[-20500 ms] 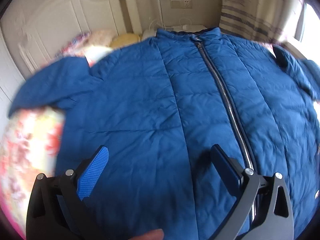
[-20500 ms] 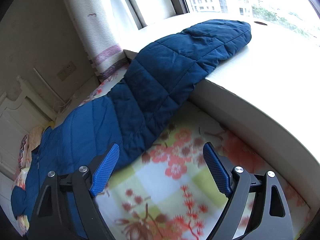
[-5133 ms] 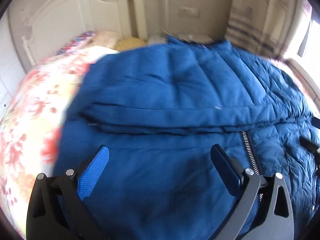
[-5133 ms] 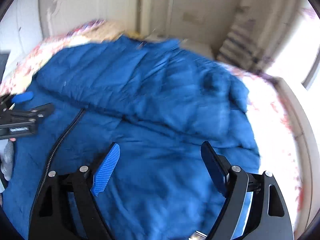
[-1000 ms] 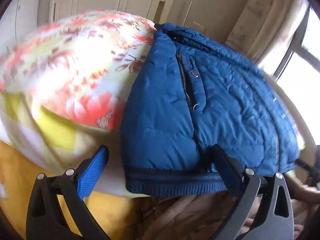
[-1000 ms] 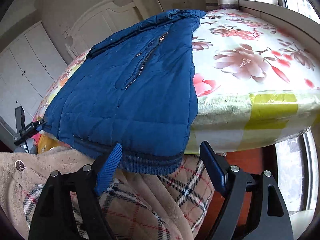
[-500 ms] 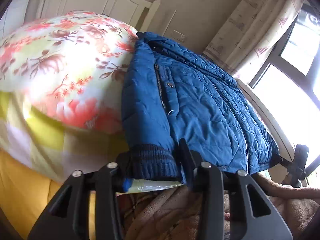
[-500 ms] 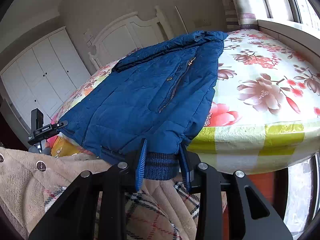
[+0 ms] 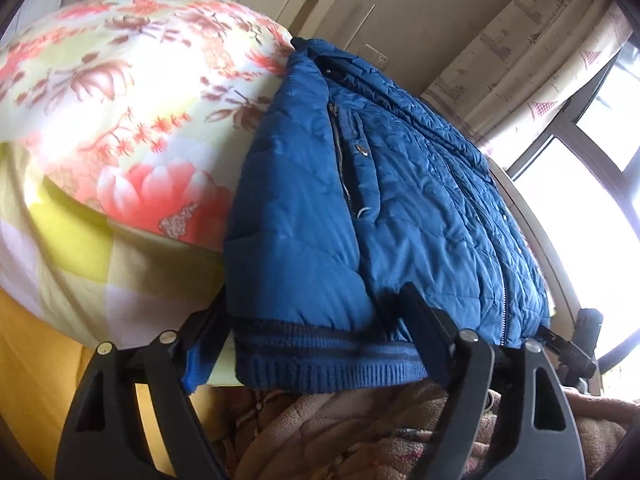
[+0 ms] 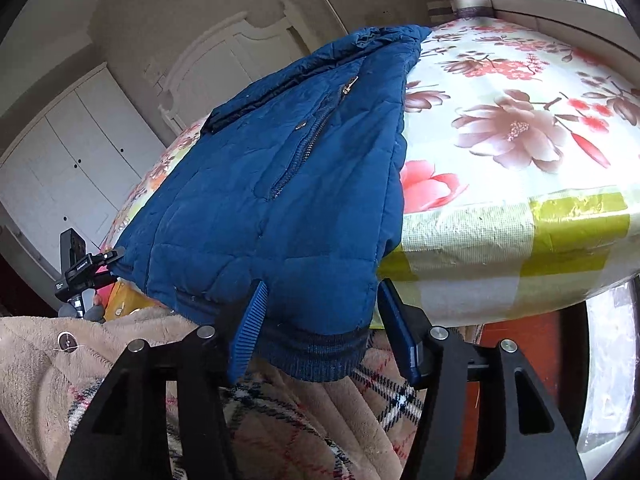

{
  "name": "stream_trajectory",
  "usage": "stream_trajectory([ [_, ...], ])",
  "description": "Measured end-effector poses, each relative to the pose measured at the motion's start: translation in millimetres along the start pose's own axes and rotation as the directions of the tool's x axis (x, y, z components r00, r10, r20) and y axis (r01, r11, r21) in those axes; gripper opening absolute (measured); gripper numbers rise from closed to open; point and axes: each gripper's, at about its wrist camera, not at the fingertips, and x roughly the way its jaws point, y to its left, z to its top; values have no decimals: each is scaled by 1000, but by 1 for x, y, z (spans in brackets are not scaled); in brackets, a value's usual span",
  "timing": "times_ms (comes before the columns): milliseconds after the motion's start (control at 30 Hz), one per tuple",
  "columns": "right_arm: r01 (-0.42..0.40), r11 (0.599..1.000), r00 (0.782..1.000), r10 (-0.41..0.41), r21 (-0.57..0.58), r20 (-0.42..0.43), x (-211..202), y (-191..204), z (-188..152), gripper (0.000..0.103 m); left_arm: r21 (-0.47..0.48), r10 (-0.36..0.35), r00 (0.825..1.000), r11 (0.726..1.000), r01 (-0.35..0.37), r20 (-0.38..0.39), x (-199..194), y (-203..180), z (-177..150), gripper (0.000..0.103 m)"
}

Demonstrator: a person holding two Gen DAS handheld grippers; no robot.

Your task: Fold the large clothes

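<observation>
A blue quilted jacket (image 9: 380, 200) lies on the bed with its sleeves folded in and its ribbed hem hanging over the near edge. My left gripper (image 9: 316, 336) stands open around the hem's left corner (image 9: 304, 360), its jaws on either side of the fabric. My right gripper (image 10: 324, 336) stands open around the hem's right corner (image 10: 320, 356); the jacket (image 10: 288, 172) stretches away beyond it. The right gripper also shows at the far right of the left wrist view (image 9: 576, 344), and the left one at the far left of the right wrist view (image 10: 86, 266).
The bed wears a floral sheet (image 9: 132, 92) (image 10: 512, 128) with a white headboard (image 10: 224, 56) behind. A beige fleece garment with a plaid lining (image 10: 280, 420) lies just below the bed edge. White wardrobes (image 10: 76, 152) stand at the left, a window and curtain (image 9: 540, 60) at the right.
Both grippers were shut on the hem corners half a second ago. Both have now opened, with the hem still lying between the jaws.
</observation>
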Motion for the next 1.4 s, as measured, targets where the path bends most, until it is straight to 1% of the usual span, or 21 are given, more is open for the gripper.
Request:
stream_trajectory([
  [33,-4,1000,1000,4,-13,9,-1,3,0,34,9,-6,1000,1000,6,-5,0,-2,0,55],
  [67,-1,999,1000,2,-42,18,-4,8,-2,31,28,9,1000,1000,-9,3,-3,-7,-1,51],
  [100,2,998,1000,-1,-69,23,-7,12,-2,24,44,16,1000,999,-16,7,-6,-11,-2,37],
  [200,-42,995,993,51,-91,107,-30,22,2,19,82,-48,995,996,40,91,-36,-26,0,14],
  [333,-67,990,959,99,-126,266,-75,40,23,17,142,-142,967,983,114,212,-77,-59,17,13],
  [500,-91,975,893,170,-202,417,-147,58,36,16,231,-299,917,943,241,264,-123,-89,16,13],
  [567,-95,964,864,204,-249,461,-175,67,36,15,246,-371,882,920,306,289,-147,-91,15,14],
  [633,-89,949,830,239,-304,504,-201,81,41,15,262,-456,826,886,384,331,-176,-90,15,14],
  [733,-44,927,810,251,-371,530,-216,103,59,16,267,-545,749,838,476,376,-195,-93,32,16],
  [767,-35,925,808,249,-379,534,-215,107,71,16,263,-554,736,832,488,390,-195,-95,42,16],
  [800,-23,928,815,233,-372,531,-210,109,85,16,253,-550,734,835,488,397,-192,-96,51,17],
  [933,36,953,867,120,-301,484,-152,95,161,16,150,-476,781,877,457,403,-149,-96,115,18],
  [1000,29,974,896,75,-227,438,-113,76,202,16,88,-428,820,899,429,379,-110,-95,156,20],
  [1067,43,990,925,11,-134,379,-65,51,241,16,-1,-337,877,933,359,341,-59,-89,202,24],
  [1100,33,995,937,2,-94,349,-42,37,259,17,-67,-313,898,935,348,309,-32,-82,223,28],
  [1167,10,1000,972,-4,-22,236,2,11,283,34,-205,-212,942,941,268,260,14,-57,259,52],
  [1200,34,999,978,-38,23,203,20,-3,290,53,-252,-164,952,940,230,257,27,-45,269,67],
  [1233,74,996,973,-83,47,215,29,-15,294,70,-292,-125,957,935,201,260,38,-32,279,69],
  [1300,88,993,967,-103,74,232,33,-33,294,73,-330,-96,965,928,176,244,52,-9,292,71],
  [1367,115,991,968,-127,69,214,37,-45,292,73,-282,-73,978,951,128,198,60,-1,302,75],
  [1400,156,987,967,-161,40,197,42,-50,290,73,-218,-29,985,974,66,167,65,-2,306,76],
])
